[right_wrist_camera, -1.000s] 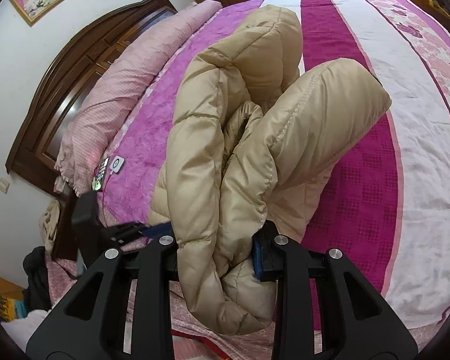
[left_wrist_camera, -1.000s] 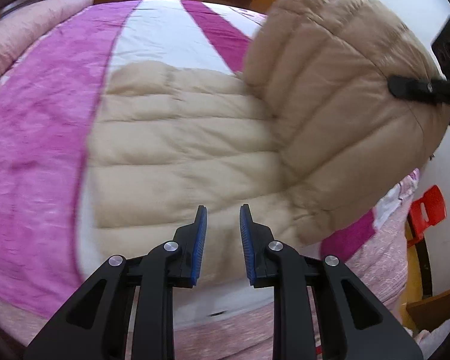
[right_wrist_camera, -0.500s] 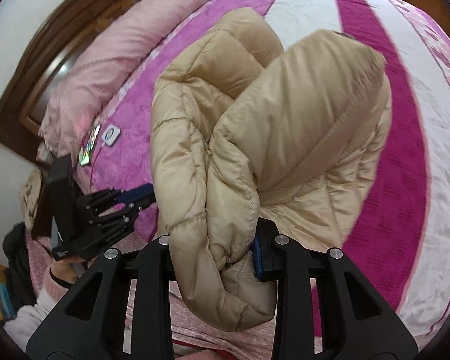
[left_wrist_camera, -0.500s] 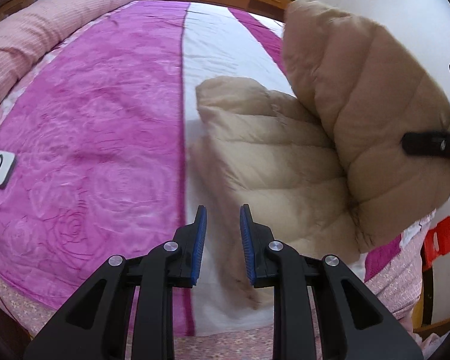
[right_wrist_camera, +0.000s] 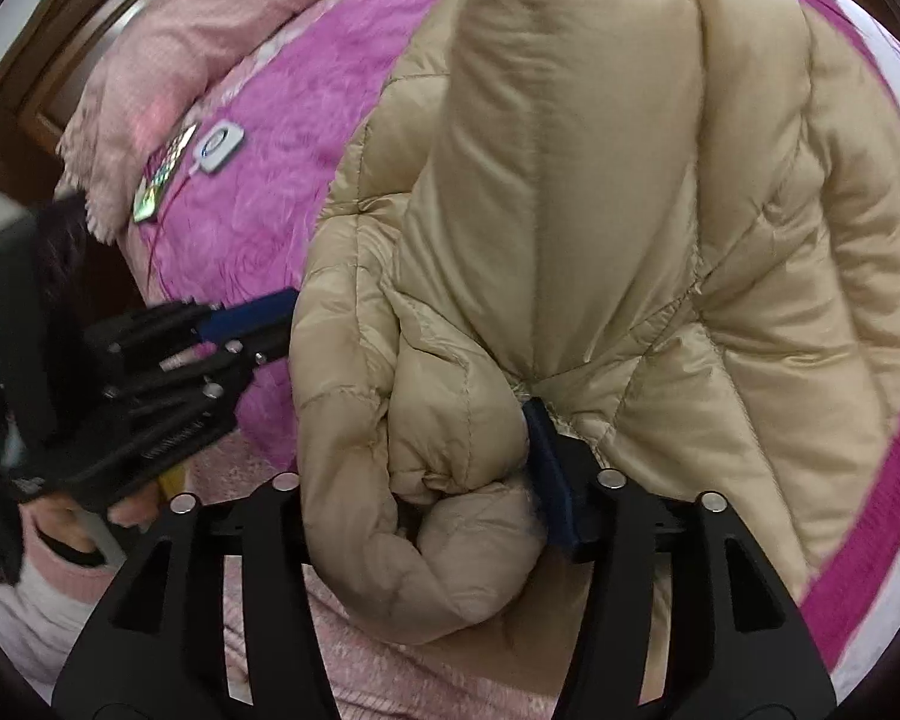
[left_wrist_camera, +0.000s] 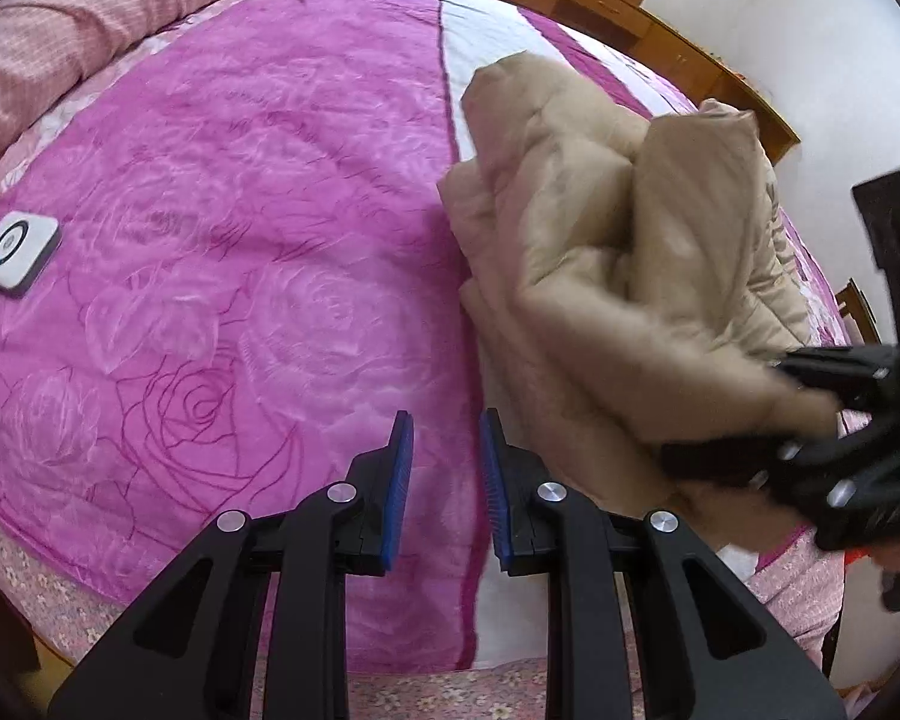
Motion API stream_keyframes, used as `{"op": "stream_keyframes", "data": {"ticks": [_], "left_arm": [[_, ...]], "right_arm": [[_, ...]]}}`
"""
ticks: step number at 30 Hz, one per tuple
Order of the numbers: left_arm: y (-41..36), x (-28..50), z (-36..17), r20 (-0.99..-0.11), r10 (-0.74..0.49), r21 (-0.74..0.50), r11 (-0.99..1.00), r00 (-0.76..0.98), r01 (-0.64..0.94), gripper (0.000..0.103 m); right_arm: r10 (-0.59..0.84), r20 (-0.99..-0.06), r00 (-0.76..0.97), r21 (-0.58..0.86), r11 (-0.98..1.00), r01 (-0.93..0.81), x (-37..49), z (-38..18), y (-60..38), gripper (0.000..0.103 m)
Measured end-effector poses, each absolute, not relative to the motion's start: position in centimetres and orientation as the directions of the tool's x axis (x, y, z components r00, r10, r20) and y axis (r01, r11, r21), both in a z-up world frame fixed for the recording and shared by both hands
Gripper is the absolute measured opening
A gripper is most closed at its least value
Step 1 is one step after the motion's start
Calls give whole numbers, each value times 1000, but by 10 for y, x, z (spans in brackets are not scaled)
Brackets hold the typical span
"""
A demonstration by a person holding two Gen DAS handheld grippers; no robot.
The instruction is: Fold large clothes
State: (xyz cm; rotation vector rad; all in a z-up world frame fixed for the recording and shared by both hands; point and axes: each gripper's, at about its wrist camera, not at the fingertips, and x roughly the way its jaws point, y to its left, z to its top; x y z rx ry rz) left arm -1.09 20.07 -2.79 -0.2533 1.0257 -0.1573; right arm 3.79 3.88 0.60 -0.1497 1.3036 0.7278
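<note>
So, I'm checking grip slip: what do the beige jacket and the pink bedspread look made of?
Beige jacket: probably smooth nylon or polyester shell over puffy filling; slight sheen, stitched quilting. Pink bedspread: seemingly plush fleece, matte, with embossed rose pattern.

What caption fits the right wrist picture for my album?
Right gripper opening around a folded beige puffer jacket above the pink bedspread.
</note>
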Motion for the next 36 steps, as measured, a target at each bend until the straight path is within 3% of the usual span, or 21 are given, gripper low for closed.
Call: {"op": "stream_keyframes", "data": {"ticks": [2, 11, 19, 26, 29, 32, 36], "left_arm": [[203, -12, -27, -823, -245, -280, 960, 512, 9, 23], [194, -23, 12, -788, -247, -267, 962, 565, 48, 45], [153, -10, 57, -721, -356, -332, 931, 594, 154, 75], [96, 32, 58, -750, -341, -282, 940, 567, 193, 78], [78, 50, 50, -779, -249, -189, 968, 575, 163, 78], [76, 57, 41, -799, -124, -89, 992, 589, 88, 77], [99, 52, 24, -821, -104, -119, 993, 561, 11, 76]], "right_arm": [[454, -888, 77, 344, 764, -546, 37, 6, 38, 72], [545, -819, 178, 380, 749, -543, 4, 62, 0, 72], [567, -761, 315, 385, 786, -483, -7, 99, -74, 71], [505, -758, 413, 431, 863, -264, 21, 70, -144, 71], [475, -762, 441, 424, 880, -215, 37, 53, -162, 71], [464, -767, 443, 415, 886, -208, 51, 33, -162, 68], [521, -747, 412, 457, 853, -251, 52, 20, -146, 65]]}}
